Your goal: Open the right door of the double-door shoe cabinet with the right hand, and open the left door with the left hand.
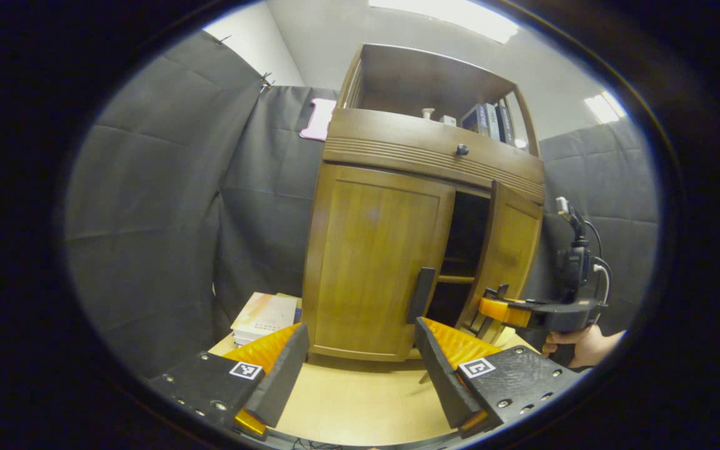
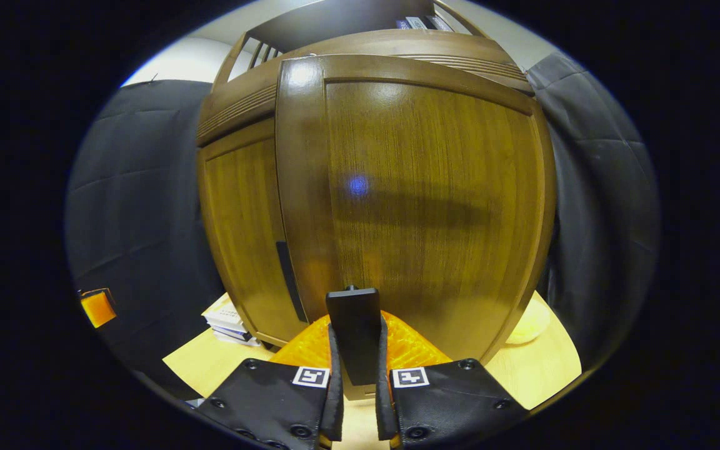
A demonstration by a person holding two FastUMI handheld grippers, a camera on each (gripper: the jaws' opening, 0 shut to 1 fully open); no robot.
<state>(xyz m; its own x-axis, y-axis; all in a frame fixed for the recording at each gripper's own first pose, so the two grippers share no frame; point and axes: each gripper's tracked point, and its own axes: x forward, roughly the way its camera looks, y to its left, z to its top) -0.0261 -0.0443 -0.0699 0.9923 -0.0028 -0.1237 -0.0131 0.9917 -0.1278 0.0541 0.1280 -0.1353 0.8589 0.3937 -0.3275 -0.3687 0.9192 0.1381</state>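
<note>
Wooden shoe cabinet [image 1: 397,206] stands on my table [image 1: 360,400]; books [image 1: 488,119] fill its top shelf. My right gripper [image 2: 358,375] pinches the ajar right door's [image 2: 422,200] handle [image 2: 354,331]. My left gripper [image 1: 360,369], fingers spread, faces the closed left door [image 1: 372,250].

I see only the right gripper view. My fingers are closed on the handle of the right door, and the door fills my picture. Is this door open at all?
Observer: Yes. The left gripper view shows the right door ajar, with a dark gap between it and the left door.
Operator: Is the left gripper holding something?
Observer: No. The left gripper is open. The left handle stands just above one finger's tip and is not gripped.
Operator: What is inside the cabinet?
Observer: A shelf crosses the gap. The rest is too dark to tell.
</note>
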